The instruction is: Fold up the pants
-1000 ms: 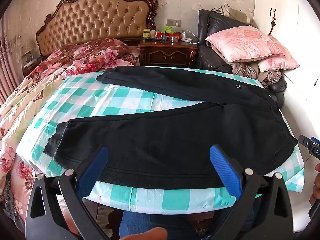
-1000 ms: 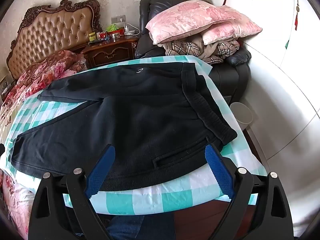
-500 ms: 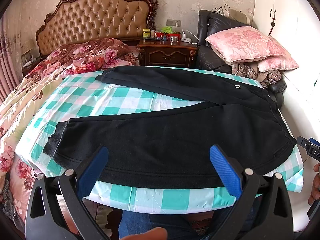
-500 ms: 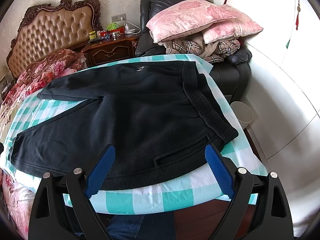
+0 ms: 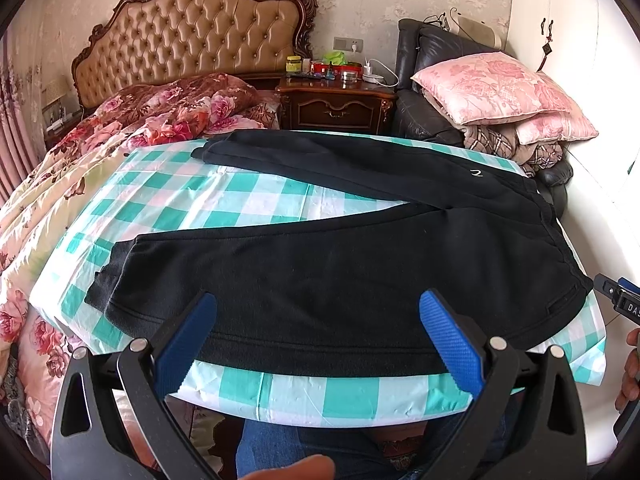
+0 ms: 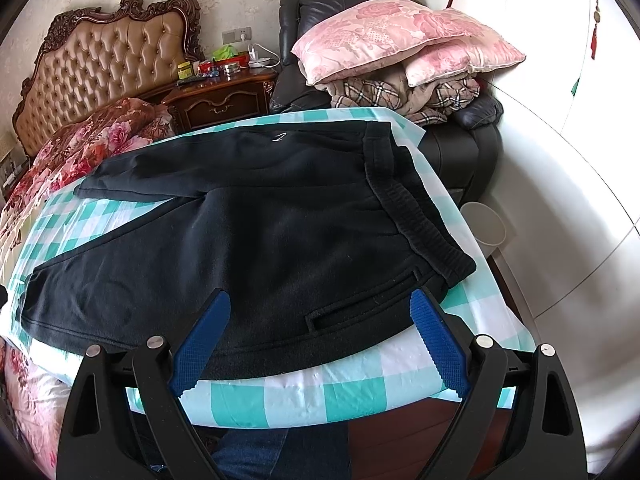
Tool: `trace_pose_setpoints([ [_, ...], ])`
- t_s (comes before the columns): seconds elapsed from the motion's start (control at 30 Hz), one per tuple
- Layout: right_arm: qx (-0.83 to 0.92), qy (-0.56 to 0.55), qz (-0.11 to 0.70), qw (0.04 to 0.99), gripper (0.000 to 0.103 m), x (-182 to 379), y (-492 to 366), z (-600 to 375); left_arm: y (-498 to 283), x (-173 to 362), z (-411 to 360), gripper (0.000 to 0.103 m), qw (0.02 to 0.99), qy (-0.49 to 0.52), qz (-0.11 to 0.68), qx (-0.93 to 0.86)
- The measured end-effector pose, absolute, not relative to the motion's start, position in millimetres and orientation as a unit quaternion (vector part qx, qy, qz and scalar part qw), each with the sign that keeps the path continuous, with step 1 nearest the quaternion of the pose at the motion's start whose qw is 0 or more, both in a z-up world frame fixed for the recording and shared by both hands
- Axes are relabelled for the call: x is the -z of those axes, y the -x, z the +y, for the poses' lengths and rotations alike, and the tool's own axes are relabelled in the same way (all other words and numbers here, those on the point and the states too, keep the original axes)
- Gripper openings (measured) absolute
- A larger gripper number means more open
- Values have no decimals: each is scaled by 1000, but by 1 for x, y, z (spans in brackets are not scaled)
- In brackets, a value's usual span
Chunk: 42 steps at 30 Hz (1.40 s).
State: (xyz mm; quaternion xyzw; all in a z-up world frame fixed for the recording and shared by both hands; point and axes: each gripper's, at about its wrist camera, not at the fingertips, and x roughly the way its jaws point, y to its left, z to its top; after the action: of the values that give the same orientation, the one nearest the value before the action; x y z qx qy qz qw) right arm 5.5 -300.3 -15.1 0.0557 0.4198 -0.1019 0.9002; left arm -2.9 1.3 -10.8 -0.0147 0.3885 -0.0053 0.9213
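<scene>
Black pants [image 5: 340, 264] lie flat on a table covered with a teal-and-white checked cloth [image 5: 224, 196]. The legs spread in a V toward the left and the waistband [image 6: 416, 216] is at the right. My left gripper [image 5: 318, 312] is open and empty, hovering above the near leg's lower hem side. My right gripper [image 6: 320, 312] is open and empty, above the near hip by the pocket slit [image 6: 360, 304]. The right gripper's edge shows in the left wrist view [image 5: 620, 300].
A bed with a floral quilt [image 5: 120, 128] and tufted headboard stands to the left. A wooden nightstand [image 5: 336, 100] is behind. A black chair piled with pink pillows [image 5: 492, 88] is at the back right. A white bin [image 6: 484, 224] stands on the floor at right.
Both grippers have shifted very slightly relative to the pants; the views are almost the same. The jaws stay open and the pants have not moved.
</scene>
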Motion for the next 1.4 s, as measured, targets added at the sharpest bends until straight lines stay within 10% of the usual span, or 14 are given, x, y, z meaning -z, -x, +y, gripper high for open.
trace_pose_setpoints([
  [1.4,102,-56,421,900,88,11,-5,-302,2,9,5,102,921,17,389,4],
])
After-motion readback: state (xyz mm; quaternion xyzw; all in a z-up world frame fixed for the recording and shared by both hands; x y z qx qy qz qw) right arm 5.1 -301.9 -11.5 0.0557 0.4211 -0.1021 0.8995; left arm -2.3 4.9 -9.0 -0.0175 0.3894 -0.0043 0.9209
